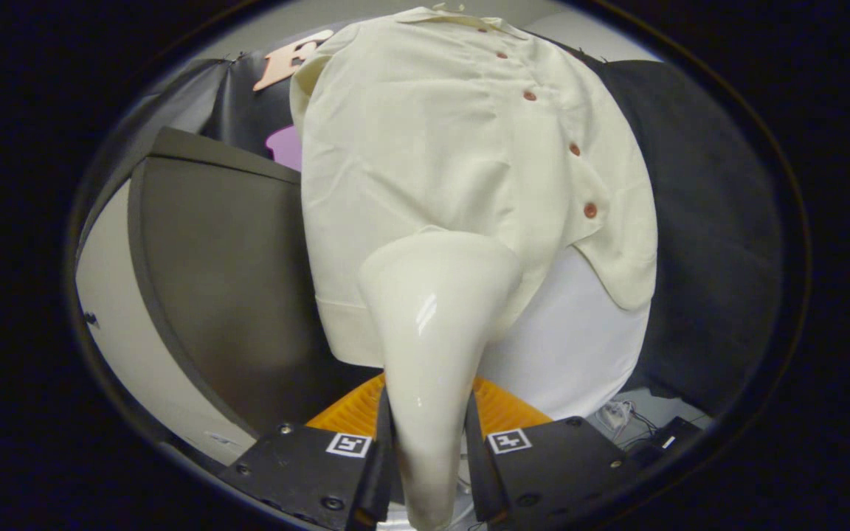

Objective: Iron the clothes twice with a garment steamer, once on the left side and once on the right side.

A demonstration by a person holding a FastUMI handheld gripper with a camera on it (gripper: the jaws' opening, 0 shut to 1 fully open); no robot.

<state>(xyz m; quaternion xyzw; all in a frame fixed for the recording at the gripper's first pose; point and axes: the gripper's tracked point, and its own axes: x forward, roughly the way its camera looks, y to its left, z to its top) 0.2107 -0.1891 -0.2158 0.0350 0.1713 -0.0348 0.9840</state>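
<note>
Fingers pinch the steamer handle, one on each side, both pressed against it. Steamer is glossy cream-white, narrow at the grip, flaring to a wide head ahead of the fingers. Head sits against the lower part of the shirt, over the left panel near the hem.

Shirt is cream, hangs upright beyond the fingers, collar at top. A row of reddish-brown buttons runs down the placket, right of the steamer head. Right front panel ends in a curved hem, hanging lower than the left panel's straight hem. Fabric shows faint creases.

Behind the lower shirt, a white board shows under the hem. Dark cloth wall stands right of the shirt. A dark grey panel stands left of it, with a pale surface beyond its edge.

Orange ribbed part sits just behind the fingers, on both sides of the handle. Each finger mount carries a square black-and-white marker, no readable text. No brand or writing visible on steamer or shirt. Cables lie low on the right, past the fingers.
</note>
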